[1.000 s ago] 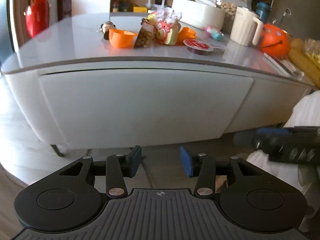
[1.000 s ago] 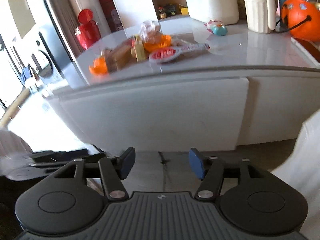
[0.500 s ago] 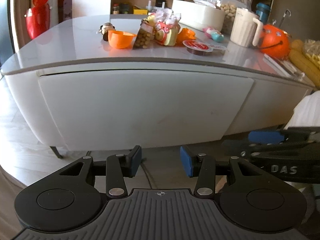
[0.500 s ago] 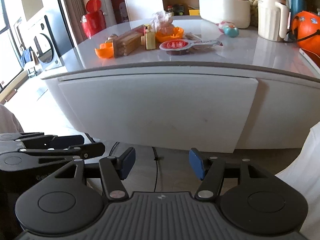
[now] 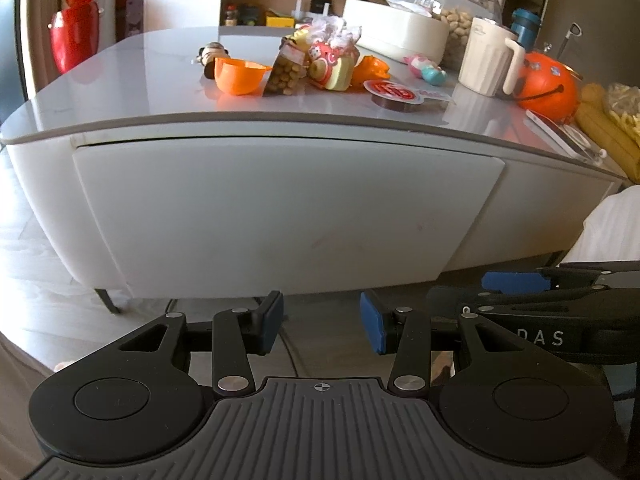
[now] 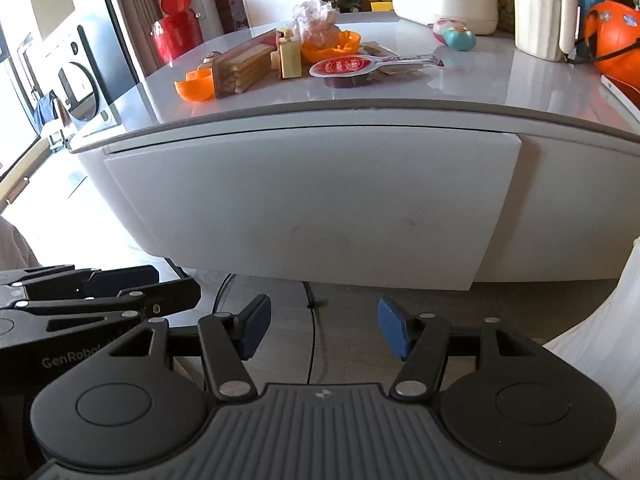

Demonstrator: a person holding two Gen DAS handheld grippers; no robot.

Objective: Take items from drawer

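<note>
Both my grippers sit low in front of the white drawer, side by side, neither touching it. Left gripper: jaws spread, nothing between the blue pads, just floor behind. Right gripper: same, jaws apart and empty. Drawer front is closed, flush under the grey tabletop, so its contents are hidden. A cluster of items lies on top: orange bowl, snack jar, red-lidded cup, white jug, orange pumpkin bucket. Black cable runs on the floor under the right gripper.
</note>
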